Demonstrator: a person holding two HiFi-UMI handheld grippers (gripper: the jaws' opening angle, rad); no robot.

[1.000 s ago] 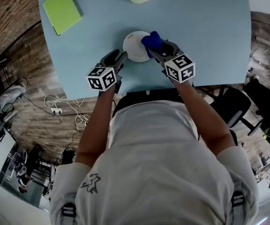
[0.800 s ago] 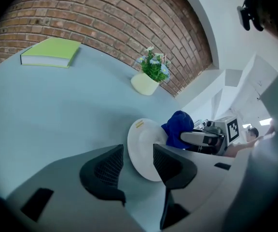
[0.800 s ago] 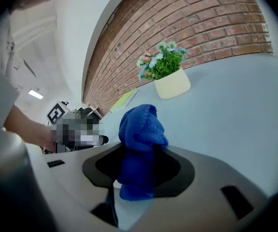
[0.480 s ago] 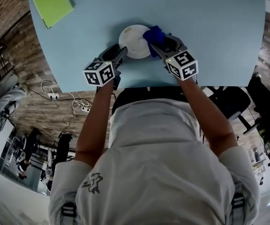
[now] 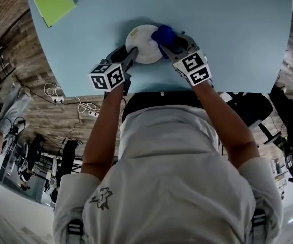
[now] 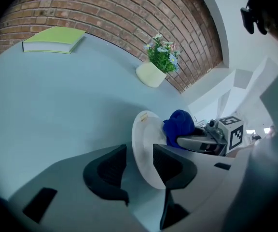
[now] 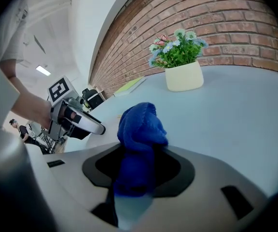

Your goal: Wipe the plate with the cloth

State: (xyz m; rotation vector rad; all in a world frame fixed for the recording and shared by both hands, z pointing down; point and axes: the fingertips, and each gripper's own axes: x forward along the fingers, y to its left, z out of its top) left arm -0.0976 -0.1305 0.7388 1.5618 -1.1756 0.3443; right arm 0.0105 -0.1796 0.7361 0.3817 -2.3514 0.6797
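A white plate [image 5: 142,44] lies flat on the light blue table [image 5: 228,44]. My left gripper [image 5: 129,58] is at the plate's near left edge. In the left gripper view the plate's rim [image 6: 141,134] stands between the jaws of the left gripper [image 6: 139,151]. These jaws have just been opening, and a gap shows on one side of the rim. My right gripper [image 5: 168,43] is shut on a bunched blue cloth [image 5: 163,34], which hangs over the plate's right edge. The cloth [image 7: 139,129] bulges out beyond the jaws of the right gripper [image 7: 139,166].
A green book [image 5: 52,1] lies at the table's far left corner. A cream pot of flowers [image 6: 151,74] stands beyond the plate near the brick wall. The table's near edge runs just behind both grippers, with the person's body close to it.
Both grippers have sunk a little toward the plate. The left jaws now straddle its near left rim, and the cloth sits at its right edge.
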